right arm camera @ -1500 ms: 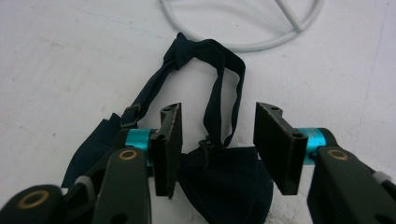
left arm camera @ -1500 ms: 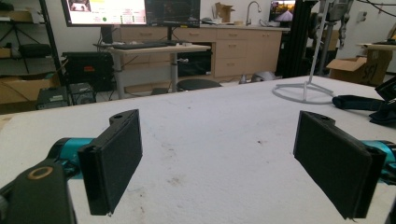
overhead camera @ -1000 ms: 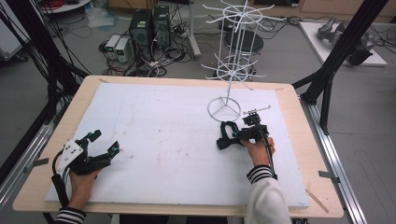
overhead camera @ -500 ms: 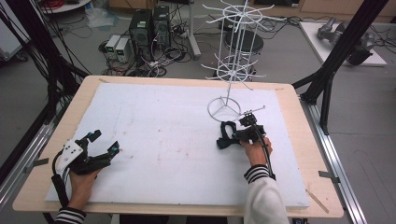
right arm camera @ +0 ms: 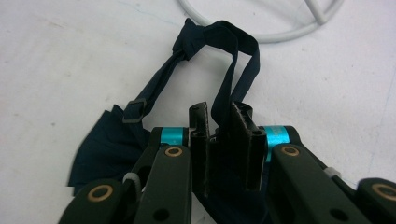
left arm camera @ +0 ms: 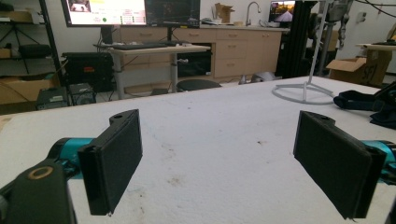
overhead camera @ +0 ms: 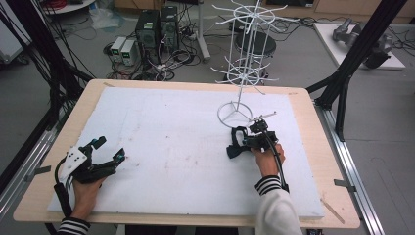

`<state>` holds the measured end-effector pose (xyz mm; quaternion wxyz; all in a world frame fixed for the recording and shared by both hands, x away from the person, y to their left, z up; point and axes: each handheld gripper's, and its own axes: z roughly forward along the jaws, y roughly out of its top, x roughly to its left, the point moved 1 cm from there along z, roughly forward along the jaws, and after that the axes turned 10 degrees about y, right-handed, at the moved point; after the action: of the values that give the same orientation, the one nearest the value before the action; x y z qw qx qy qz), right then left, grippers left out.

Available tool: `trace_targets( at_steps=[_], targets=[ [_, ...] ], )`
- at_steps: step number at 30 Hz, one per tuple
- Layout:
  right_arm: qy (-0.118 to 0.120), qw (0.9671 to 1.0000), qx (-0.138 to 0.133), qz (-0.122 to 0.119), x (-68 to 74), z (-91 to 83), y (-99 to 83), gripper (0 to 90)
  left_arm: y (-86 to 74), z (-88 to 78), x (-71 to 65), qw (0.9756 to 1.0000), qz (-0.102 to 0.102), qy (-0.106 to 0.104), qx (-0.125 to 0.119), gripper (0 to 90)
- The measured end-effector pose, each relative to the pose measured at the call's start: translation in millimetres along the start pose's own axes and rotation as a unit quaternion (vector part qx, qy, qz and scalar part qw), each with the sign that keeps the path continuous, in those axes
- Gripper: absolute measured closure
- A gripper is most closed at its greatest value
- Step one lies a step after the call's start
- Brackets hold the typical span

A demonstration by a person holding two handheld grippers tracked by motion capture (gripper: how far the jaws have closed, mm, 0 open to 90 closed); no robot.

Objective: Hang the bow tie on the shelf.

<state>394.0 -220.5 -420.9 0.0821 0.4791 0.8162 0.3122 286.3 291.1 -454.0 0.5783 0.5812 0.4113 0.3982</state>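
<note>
High view: over the last second the right gripper (overhead camera: 243, 140) has shifted slightly toward the person, away from the ring base of the white wire rack (overhead camera: 235, 113), with the dark strap (overhead camera: 235, 146) beneath it. Judgement: a grasp has just been made, and lifting toward the rack's hooks probably follows. In the right gripper view the jaws are nearly closed, pinching one band of the strap (right arm camera: 232, 93); its knotted loop lies just short of the rack base. The right hand (overhead camera: 265, 157) is angled toward the rack. The left gripper (overhead camera: 108, 149), far from the rack at the counter's (overhead camera: 176, 142) near left, is unmoved, jaws wide apart and empty.
</note>
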Motion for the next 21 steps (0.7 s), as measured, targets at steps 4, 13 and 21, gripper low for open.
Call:
trace_targets(
  at_steps=[4, 13, 21],
  targets=[
    [-0.002, 0.9998, -0.014, -0.013, 4.8, -6.9, 0.6, 78.1, 0.0, 0.0, -0.1, 1.0, 0.001, 0.0, 0.0, 15.9],
    [-0.003, 0.999, -0.038, -0.024, 11.5, -18.6, 0.2, 78.1, 0.0, 0.0, 0.0, 1.0, 0.0, 0.0, 0.0, 15.9],
    [-0.002, 0.9973, -0.064, -0.036, 20.5, -35.0, -2.2, 78.1, 0.0, 0.0, -0.1, 1.0, 0.001, 0.0, 0.0, 15.9]
  ],
)
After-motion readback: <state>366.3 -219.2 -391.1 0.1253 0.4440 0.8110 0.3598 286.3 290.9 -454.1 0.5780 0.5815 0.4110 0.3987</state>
